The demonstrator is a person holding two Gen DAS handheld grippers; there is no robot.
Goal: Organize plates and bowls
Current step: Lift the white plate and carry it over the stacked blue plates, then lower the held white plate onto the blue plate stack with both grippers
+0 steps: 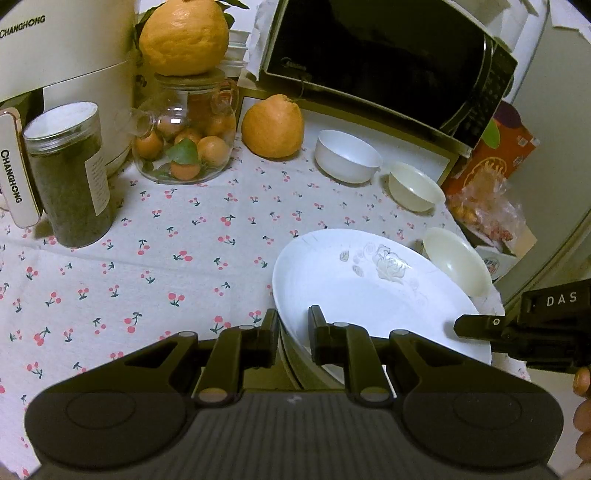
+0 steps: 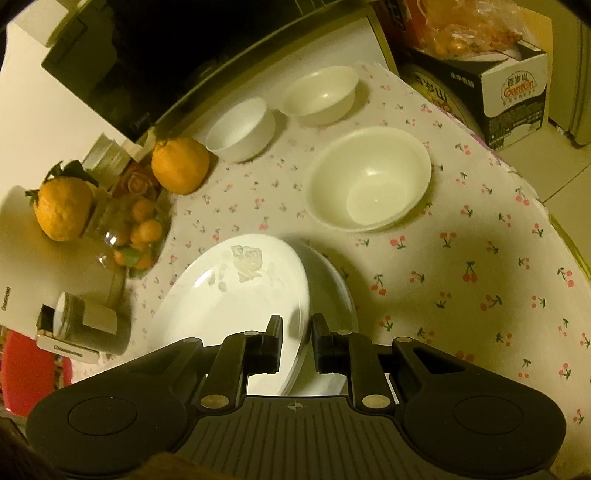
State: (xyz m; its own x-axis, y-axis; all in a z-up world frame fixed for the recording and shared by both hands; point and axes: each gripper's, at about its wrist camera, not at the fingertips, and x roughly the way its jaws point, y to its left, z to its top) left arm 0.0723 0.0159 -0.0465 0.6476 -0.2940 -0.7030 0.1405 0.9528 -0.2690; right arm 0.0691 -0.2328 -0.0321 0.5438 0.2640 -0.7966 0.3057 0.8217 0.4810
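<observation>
Both grippers are clamped on one white plate: the left gripper [image 1: 293, 328] pinches its left rim, the right gripper [image 2: 297, 332] its right rim, jaws nearly closed on the edge. That rose-printed plate [image 1: 354, 291] sits tilted over a second plate [image 2: 332, 288] beneath it, near the table's front edge.

Containers, left to right: a lidded jar [image 1: 70, 173] of dark dried matter; a glass jar [image 1: 184, 144] of small oranges with leaves, a large orange [image 1: 184, 35] on its lid; a loose orange [image 1: 273, 125] on the cloth; three empty white bowls, one [image 1: 347, 155] by the microwave [image 1: 388, 62], a second [image 1: 415, 186] next to it, a third [image 1: 456, 260] at the table's right edge, just beside the plate.

A cherry-print tablecloth [image 1: 166, 240] covers the table. A white Changhong appliance [image 1: 62, 55] stands at the rear left corner. Cartons and bagged goods [image 1: 487, 192] sit beyond the right edge.
</observation>
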